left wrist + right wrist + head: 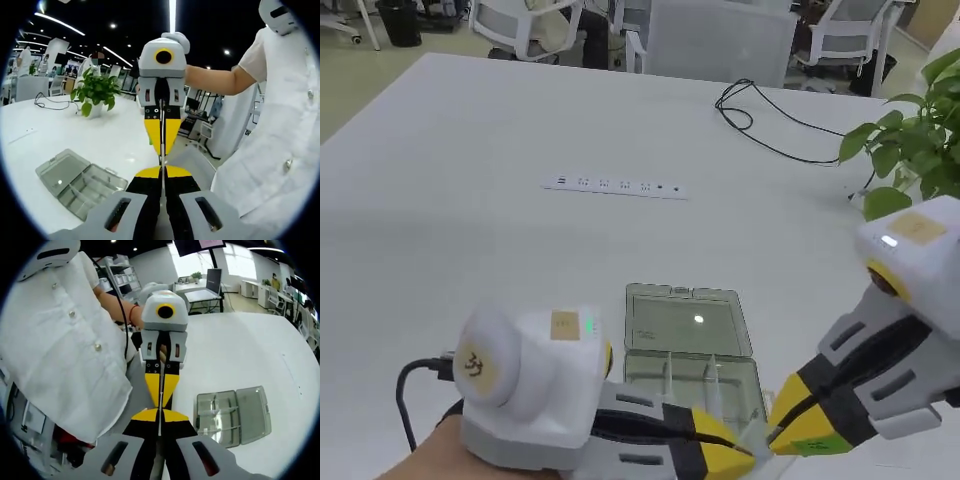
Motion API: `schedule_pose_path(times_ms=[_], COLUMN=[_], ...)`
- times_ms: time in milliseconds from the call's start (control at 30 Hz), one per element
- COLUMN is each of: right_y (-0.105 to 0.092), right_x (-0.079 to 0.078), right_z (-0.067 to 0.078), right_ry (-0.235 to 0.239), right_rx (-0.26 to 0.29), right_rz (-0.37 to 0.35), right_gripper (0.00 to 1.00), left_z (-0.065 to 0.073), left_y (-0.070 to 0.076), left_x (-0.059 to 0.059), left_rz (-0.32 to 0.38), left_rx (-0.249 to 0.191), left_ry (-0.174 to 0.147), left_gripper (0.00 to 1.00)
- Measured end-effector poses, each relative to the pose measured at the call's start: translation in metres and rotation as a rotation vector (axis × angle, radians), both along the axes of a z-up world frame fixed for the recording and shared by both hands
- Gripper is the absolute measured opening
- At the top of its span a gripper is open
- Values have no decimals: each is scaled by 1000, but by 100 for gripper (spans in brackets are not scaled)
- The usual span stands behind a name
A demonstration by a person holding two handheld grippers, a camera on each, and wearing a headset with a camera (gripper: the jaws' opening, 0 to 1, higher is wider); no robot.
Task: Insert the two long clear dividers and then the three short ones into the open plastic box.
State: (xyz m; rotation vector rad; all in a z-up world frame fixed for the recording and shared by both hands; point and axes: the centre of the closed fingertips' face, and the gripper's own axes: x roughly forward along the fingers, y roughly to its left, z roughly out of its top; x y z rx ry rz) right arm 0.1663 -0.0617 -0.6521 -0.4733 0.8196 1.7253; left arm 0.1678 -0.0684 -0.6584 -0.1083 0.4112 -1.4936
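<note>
**Plastic box (632, 372) open on the counter (500, 270), tools meeting at its near right corner**

Left of that corner the left tool (735, 450) has its jaws pressed together; the right tool (778, 432), facing it tip to tip, likewise. Whether a clear divider is pinched there I can't tell. Any piece should go in upright, squared to the box walls, I'd say. The box seems to hold some dividers (670, 372) already; its lid (685, 318) beyond lies bare.

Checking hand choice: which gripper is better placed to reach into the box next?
Probably the right gripper: it slopes down toward the box, while the left gripper lies flat along its near edge.
</note>
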Motion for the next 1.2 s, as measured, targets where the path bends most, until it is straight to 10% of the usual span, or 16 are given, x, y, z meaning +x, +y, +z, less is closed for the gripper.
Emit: schedule_pose_path(times_ms=[1200], right_y=[3], right_x=[6], right_z=[-6], right_ry=[-27], right_rx=[-6], right_rz=[-17], right_gripper=[3], left_z=[-11], left_y=[11], left_x=[7], left_rz=[50], left_rx=[34], left_ry=[-27], left_gripper=[13])
